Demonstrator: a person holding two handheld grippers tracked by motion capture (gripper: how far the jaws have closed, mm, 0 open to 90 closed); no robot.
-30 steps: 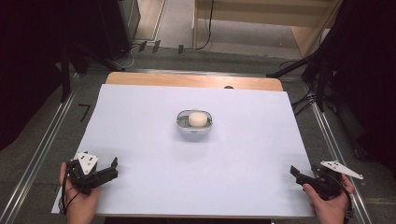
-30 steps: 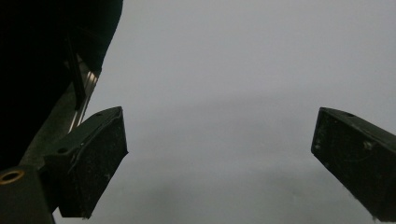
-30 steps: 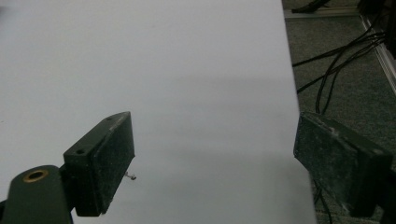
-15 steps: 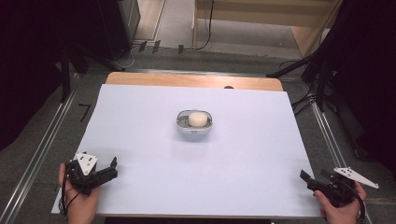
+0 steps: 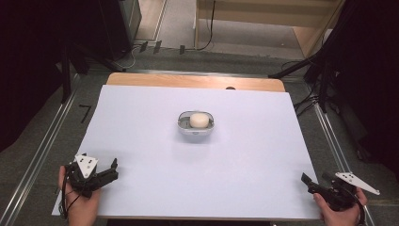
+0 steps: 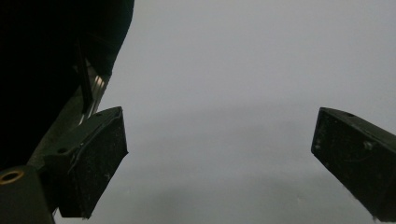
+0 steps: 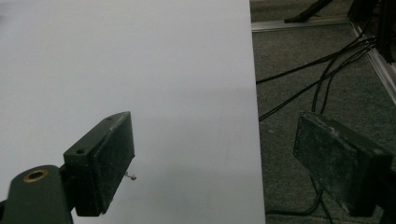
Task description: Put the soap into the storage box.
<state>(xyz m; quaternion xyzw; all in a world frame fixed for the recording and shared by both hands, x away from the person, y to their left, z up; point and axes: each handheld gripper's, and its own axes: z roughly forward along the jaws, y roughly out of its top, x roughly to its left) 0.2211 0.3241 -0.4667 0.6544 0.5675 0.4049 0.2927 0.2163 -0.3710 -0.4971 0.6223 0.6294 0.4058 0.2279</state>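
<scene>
Desk (image 5: 141, 141) carries a big white sheet, wooden edge showing at the far side; grey carpet floor (image 5: 42, 141) and cables (image 7: 317, 70) around it. Mid-desk, slightly toward the far side, sits a small clear dish (image 5: 196, 129) with a round cream-coloured puck (image 5: 199, 119) lying inside it, upright, nothing touching it from above.

Left tongs (image 5: 109, 172) at the near left corner of the desk, held in the person's left hand (image 5: 80, 202), jaws pointing roughly toward the middle. Left gripper view: both black jaws spread wide, bare white sheet between them, gripping nothing. Right tongs (image 5: 314, 181) at the near right corner, right hand (image 5: 341, 214) at the edge of the sheet. Right gripper view: jaws wide apart too, empty; one jaw over the sheet, the other over the floor beyond the desk edge.

Both tongs well apart from the dish, one each side.

Step in hand, judged: start/rest pose, approach not yet begun; no contact with dish or puck. Next move likely calls for one tongs to travel forward and inward to the dish, come down over the puck with jaws either side, then close. Puck is small and sits inside the rim, so jaws need to clear the dish wall. Other tongs could steady the dish.
</scene>
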